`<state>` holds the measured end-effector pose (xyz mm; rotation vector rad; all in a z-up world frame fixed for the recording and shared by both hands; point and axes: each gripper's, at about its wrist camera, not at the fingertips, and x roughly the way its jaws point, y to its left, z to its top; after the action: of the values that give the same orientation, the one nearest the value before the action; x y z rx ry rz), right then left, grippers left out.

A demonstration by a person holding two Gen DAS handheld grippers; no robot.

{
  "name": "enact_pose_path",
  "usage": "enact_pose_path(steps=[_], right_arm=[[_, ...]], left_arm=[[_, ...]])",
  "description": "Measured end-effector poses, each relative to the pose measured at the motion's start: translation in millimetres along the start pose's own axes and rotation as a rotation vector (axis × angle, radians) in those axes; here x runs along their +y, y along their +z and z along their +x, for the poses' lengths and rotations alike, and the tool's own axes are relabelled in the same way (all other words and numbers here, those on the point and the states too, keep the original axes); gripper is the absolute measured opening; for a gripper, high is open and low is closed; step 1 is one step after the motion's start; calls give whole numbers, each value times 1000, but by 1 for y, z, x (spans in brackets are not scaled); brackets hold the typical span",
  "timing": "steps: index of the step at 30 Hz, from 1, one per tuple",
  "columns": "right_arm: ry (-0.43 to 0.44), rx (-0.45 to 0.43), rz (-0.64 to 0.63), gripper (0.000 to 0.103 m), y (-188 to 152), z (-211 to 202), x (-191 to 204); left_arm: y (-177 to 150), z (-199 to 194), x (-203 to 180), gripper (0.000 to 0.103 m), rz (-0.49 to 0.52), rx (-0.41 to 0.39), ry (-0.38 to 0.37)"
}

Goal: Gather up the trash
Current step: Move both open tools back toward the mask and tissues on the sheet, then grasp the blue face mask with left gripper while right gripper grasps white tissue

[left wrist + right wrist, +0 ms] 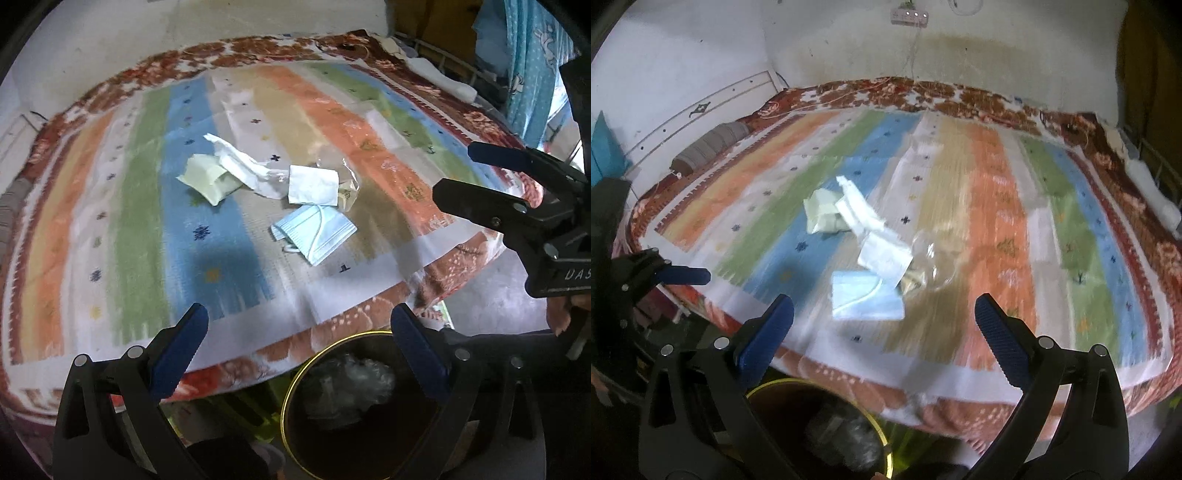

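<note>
While both pairs of tongs hang over the near edge of the bed, neither has anything in its grip: the left tongs (299,328) stand wide apart and empty, and the right tongs (884,321) are spread just as wide, also bare. Ahead of the left tongs and slightly to their left lies a pale green folded paper (208,179) on the striped cloth (110,221), touching a crumpled white tissue (243,166) beside it. Further right comes a folded white paper (313,184), resting partly on a clear plastic wrapper (349,192), and nearer the tongs a light blue face mask (314,232) lies just below that paper. Seen from the right tongs, the mask (866,295) sits straight ahead between the two fingers, the closest piece of the heap. Directly beneath both tongs, off the bed's edge, stands a dark bin (332,424) with a gold rim, some clear plastic already inside; it is likely kept there so each piece can be dropped straight down. The mask looks the easiest next pick for the right tongs.
</note>
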<state>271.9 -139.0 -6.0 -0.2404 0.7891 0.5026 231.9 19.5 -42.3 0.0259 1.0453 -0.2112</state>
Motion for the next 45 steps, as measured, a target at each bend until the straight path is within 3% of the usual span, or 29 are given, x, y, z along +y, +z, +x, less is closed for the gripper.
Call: enact_pose_path(steps=[5,8,12,18,26,34,45], right_arm=[[-27,13,-73,90,6,19,-1],[-17,18,-105,84,9,27,2],[-1,13,-151,84,14,43,3],[9,5,-230,81,16,66,5],[47,60,-310,71,23,104,12],[62,101,-312,62,30,131,9],[81,152,-348,38,32,159,12]], left_arm=[[9,12,7,97,89,-30,-46],[12,19,13,97,82,-33,-82],[15,29,15,97,117,-45,-121],[14,47,11,96,186,-31,-134],[21,66,18,94,163,-38,-149],[28,91,21,88,178,-26,-150],[42,115,19,85,184,-28,-177]])
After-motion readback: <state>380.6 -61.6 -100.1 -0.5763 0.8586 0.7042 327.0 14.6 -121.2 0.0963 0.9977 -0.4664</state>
